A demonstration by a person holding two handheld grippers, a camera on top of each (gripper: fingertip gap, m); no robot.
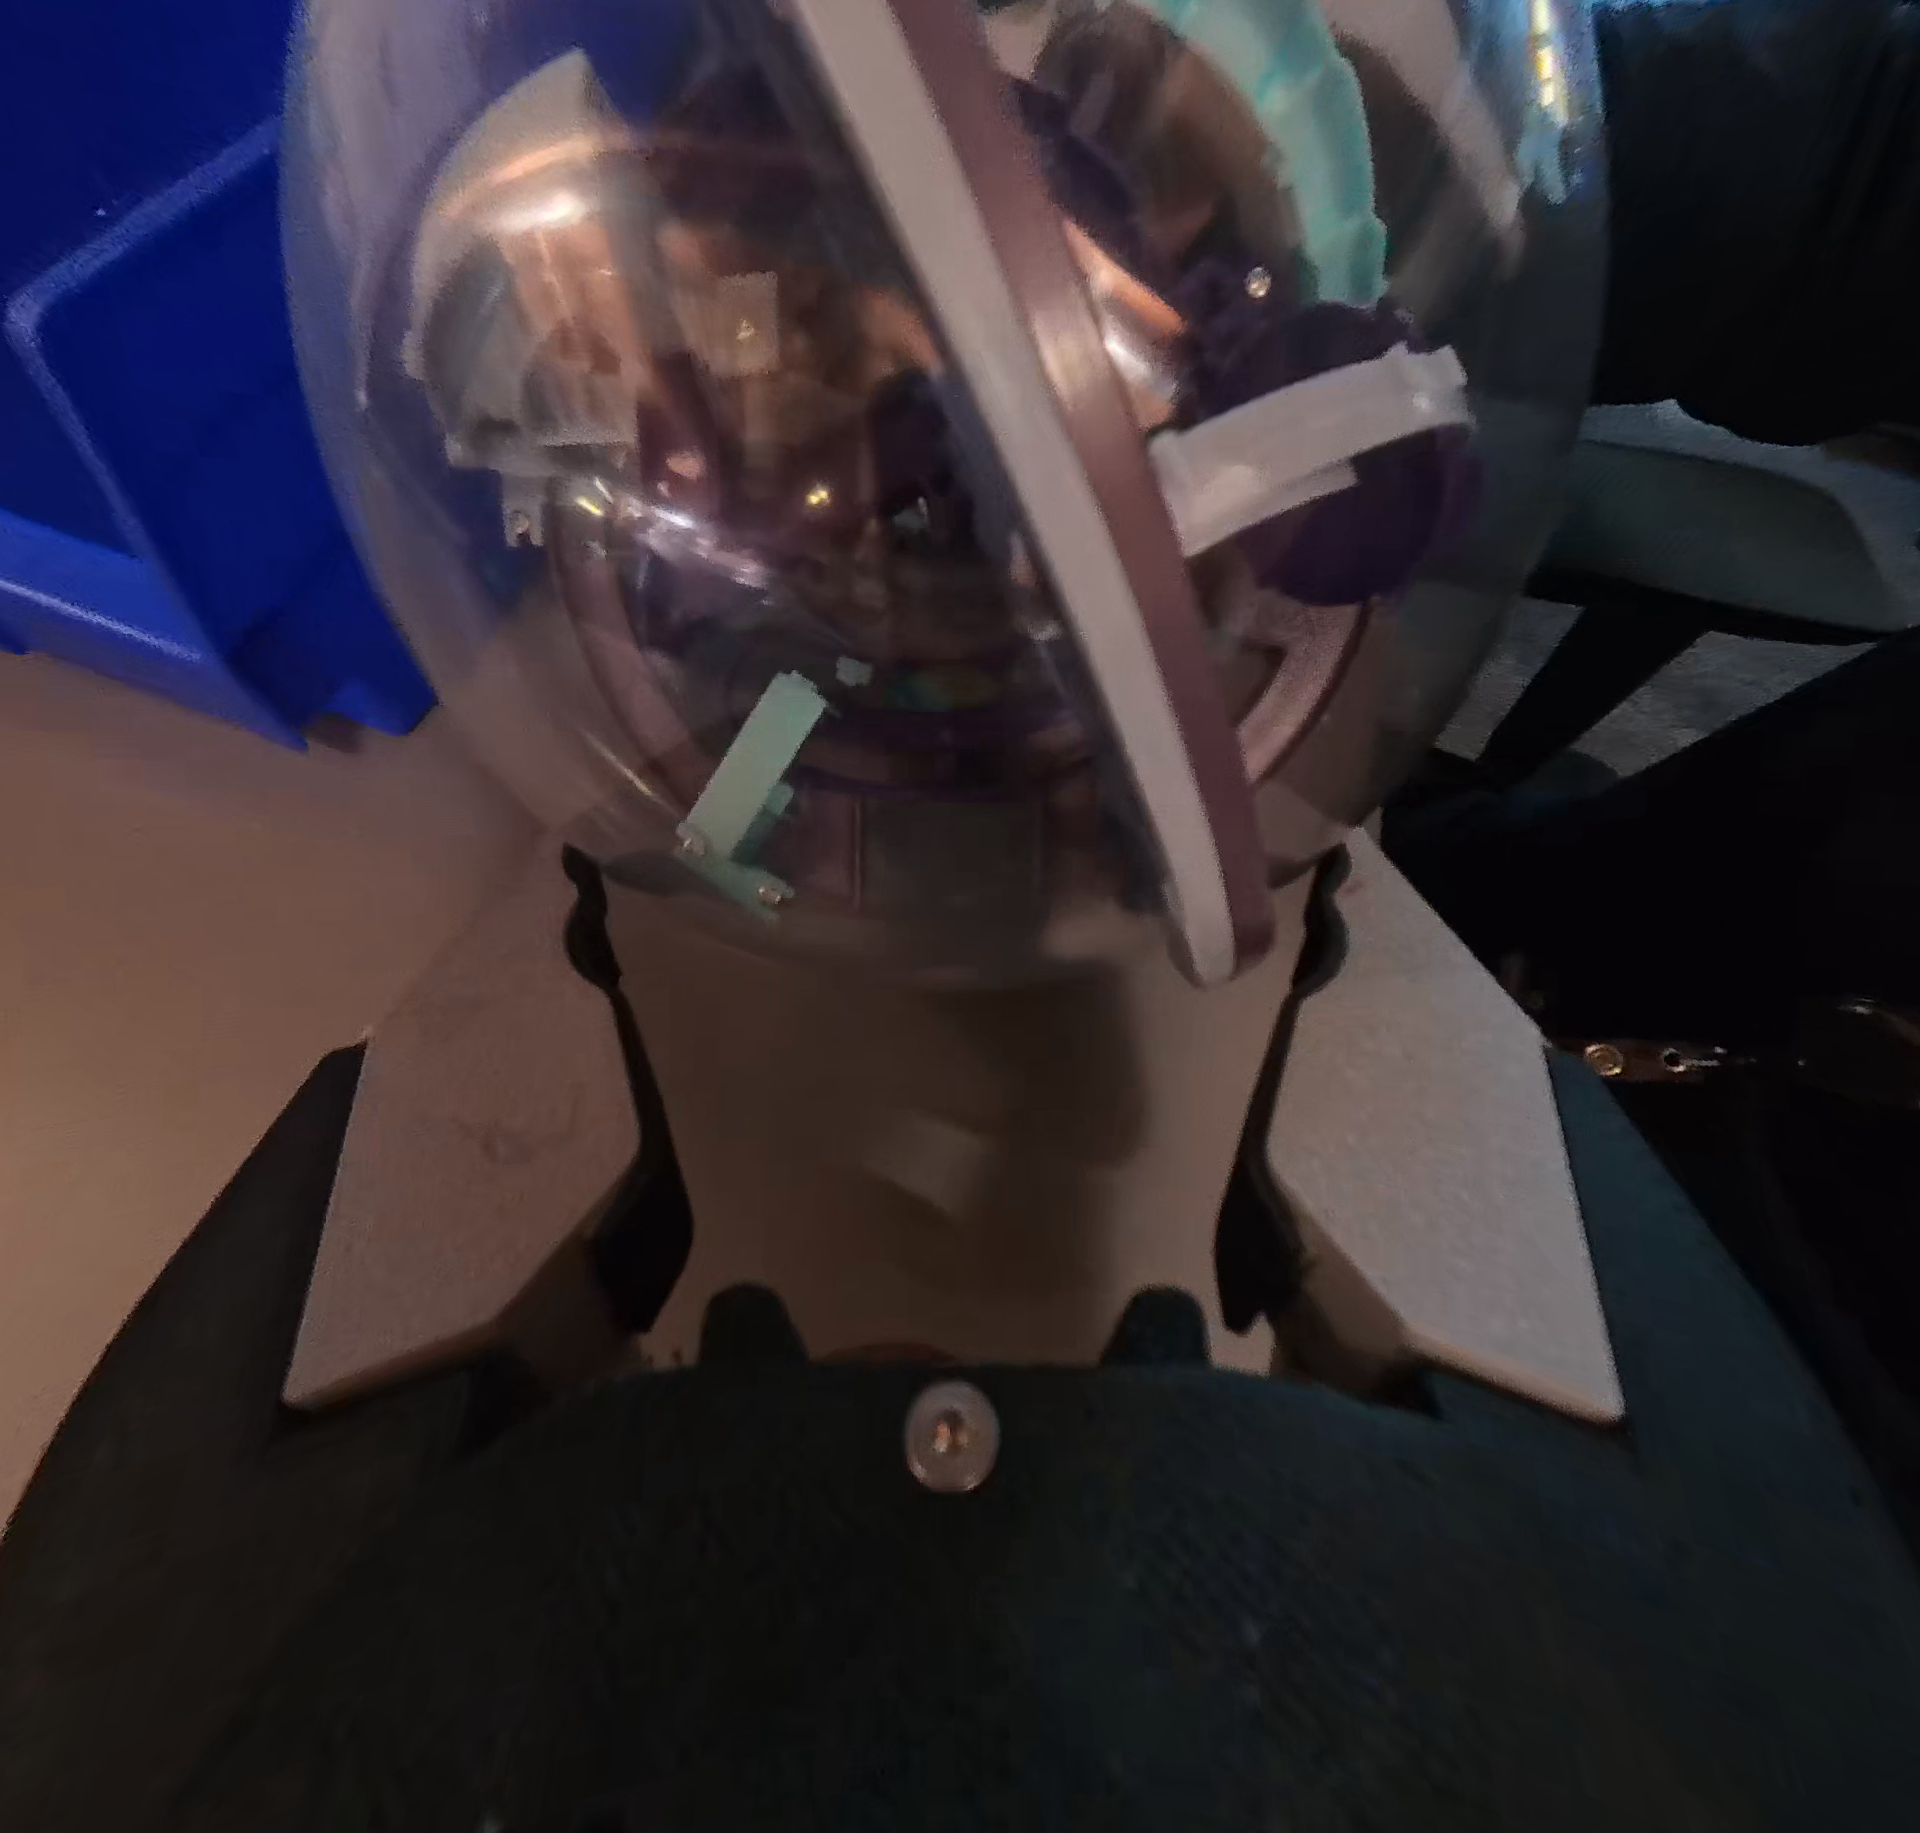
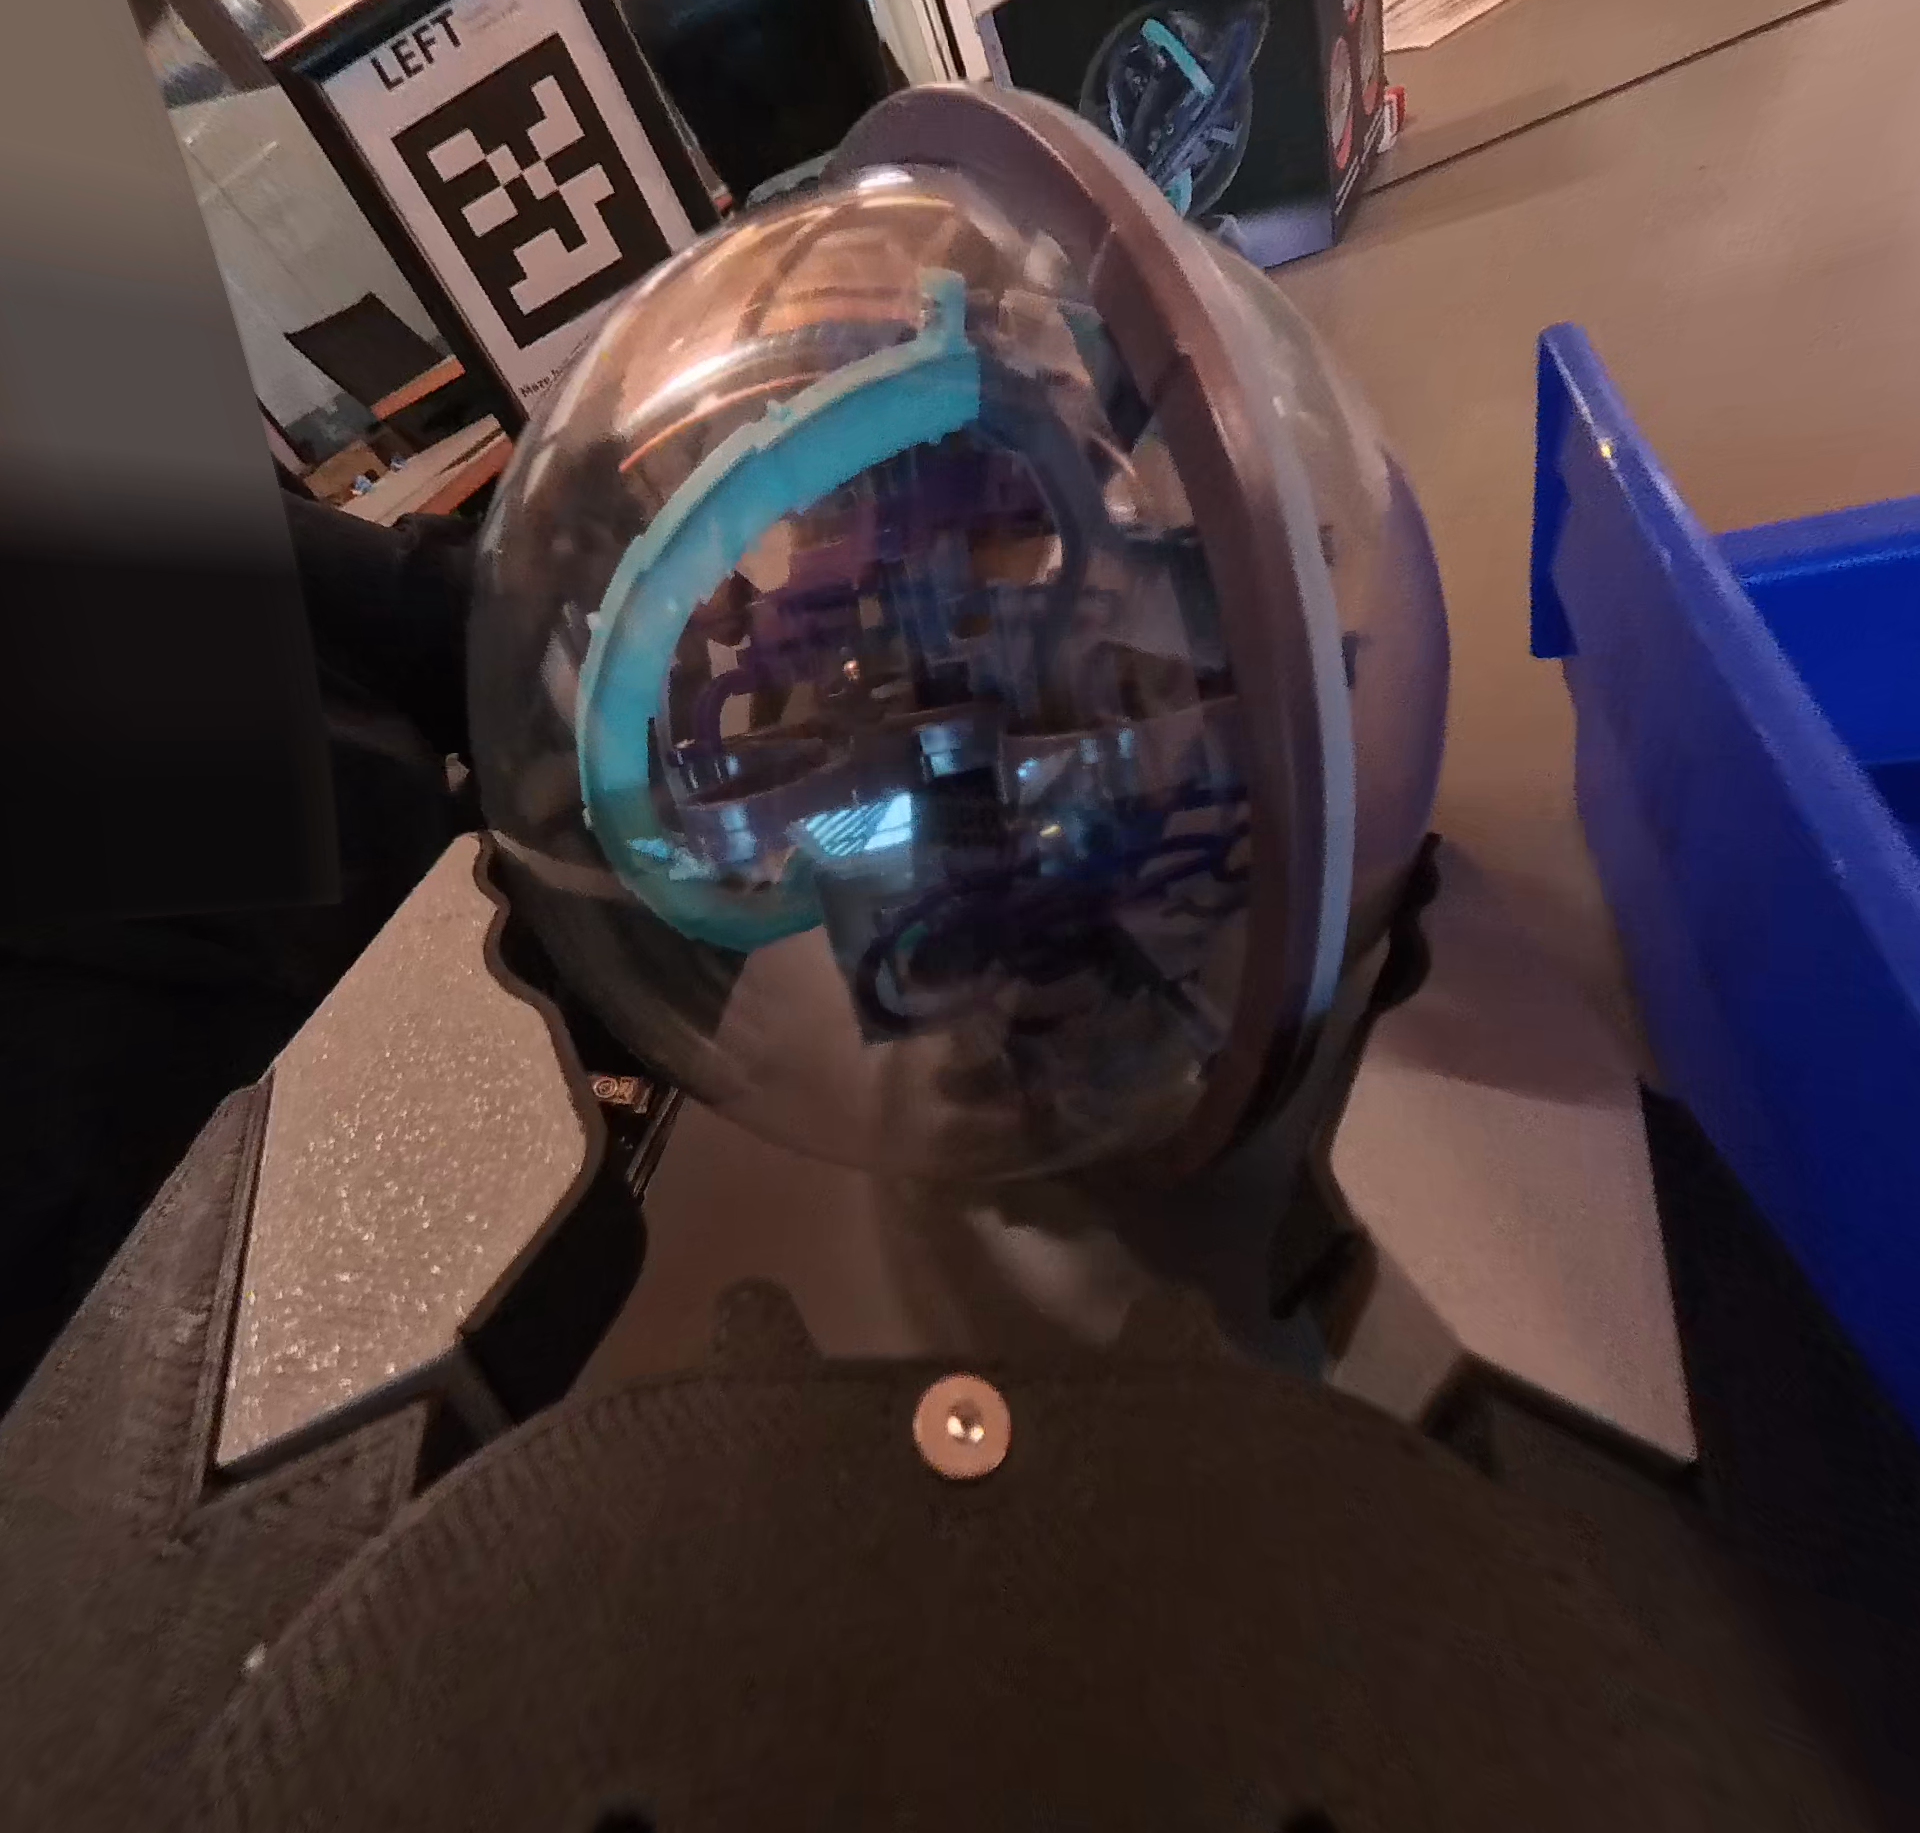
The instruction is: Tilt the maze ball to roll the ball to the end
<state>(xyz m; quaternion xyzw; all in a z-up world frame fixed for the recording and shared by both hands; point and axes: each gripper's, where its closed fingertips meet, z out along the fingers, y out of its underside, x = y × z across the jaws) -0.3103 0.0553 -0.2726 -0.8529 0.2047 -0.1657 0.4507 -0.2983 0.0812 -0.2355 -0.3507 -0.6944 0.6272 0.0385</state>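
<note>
Maze ball (image 2: 935,640) held aloft just above the bench (image 2: 1558,277), dead ahead of both cameras and filling most of each view; lies beside the blue bin (image 2: 1766,744), which shows on the left of the left wrist view and on the right of the right wrist view; hence, by judgement, caught between two tools that face each other from opposite sides.

Left hand-held gripper (image 1: 961,879) spread wide and clamped on the lower curve of the clear shell, with its dark fingertips (image 1: 587,900) against the shell on both sides, though blurred; right hand-held gripper (image 2: 956,864) likewise wide and gripping the same sphere, fingertips (image 2: 499,890) pressed to its flanks low down; neither nearer than the other, both in contact.

No long axis to a sphere; best read by the grey ring (image 2: 1226,536) round its middle; stands steep, close to upright, leaning a little; sits toward the right finger in the right wrist view, and crosses slantwise from top centre to lower right in the left wrist view.

Teal track (image 2: 644,640) curves inside the half on the other side of the ring from the bin.

Small bright speck (image 2: 852,666) deep among the purple tracks; possibly the rolling ball, too small to tell.

Probably calls for both wrists turning together about the ring; risks a slip on the smooth shell otherwise.
</note>
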